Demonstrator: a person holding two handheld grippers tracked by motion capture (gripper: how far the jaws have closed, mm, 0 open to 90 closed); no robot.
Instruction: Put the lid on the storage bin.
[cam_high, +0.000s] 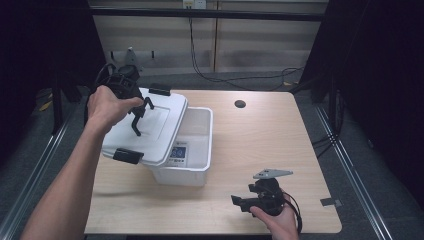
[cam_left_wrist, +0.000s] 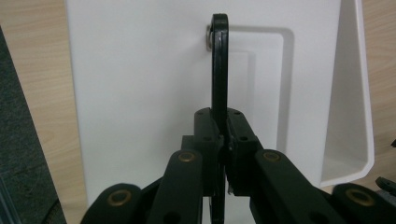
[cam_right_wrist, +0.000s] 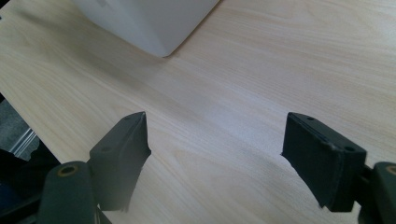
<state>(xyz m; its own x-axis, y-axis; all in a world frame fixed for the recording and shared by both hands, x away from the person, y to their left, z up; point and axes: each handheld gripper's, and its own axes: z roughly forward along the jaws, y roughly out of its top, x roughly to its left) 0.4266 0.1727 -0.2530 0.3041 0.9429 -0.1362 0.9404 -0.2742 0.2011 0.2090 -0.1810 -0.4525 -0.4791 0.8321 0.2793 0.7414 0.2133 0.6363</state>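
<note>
1. While our left claw pinches the black handle, the white lid beneath it sits askew on the bin.
2. Lid not yet seated; right claw spread, idle above bare tabletop.

From above you look forward over the table; both gripper views sit close, apparently sharing the white box.

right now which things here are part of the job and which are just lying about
In the job:
- white plastic lid with black handle
- white plastic bin
- left gripper, shut on the handle

Lying about:
- right gripper, open over the wooden table
- black cables on the floor
</note>
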